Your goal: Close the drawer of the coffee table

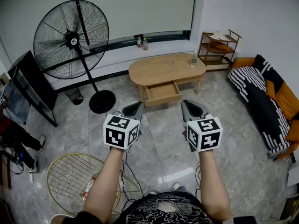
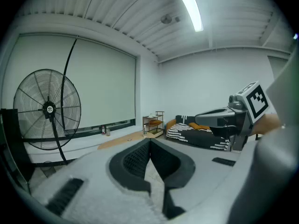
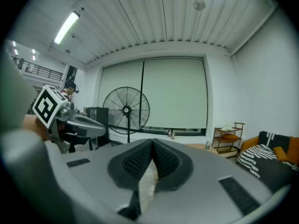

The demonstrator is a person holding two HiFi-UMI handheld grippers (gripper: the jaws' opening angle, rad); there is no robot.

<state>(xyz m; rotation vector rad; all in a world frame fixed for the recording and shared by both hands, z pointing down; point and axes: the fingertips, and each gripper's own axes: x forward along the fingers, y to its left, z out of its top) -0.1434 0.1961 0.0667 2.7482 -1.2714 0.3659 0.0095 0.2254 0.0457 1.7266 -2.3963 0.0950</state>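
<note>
An oval wooden coffee table [image 1: 159, 68] stands near the window, several steps ahead of me. Its drawer [image 1: 162, 93] is pulled out toward me and looks empty. A water bottle [image 1: 194, 59] and a small dark object [image 1: 170, 63] sit on the tabletop. My left gripper [image 1: 134, 109] and right gripper [image 1: 191, 108] are held side by side in mid-air, well short of the table. Both are shut with nothing between the jaws. In the left gripper view the left gripper [image 2: 150, 143] has its tips together; the right gripper [image 3: 152, 145] looks the same in its own view.
A large pedestal fan [image 1: 71, 34] stands left of the table, its round base [image 1: 102, 101] on the tile floor. A striped sofa [image 1: 266, 101] lines the right wall, with a wooden shelf [image 1: 218, 50] behind it. A wire fan grille [image 1: 77, 181] and cables lie on the floor at my left.
</note>
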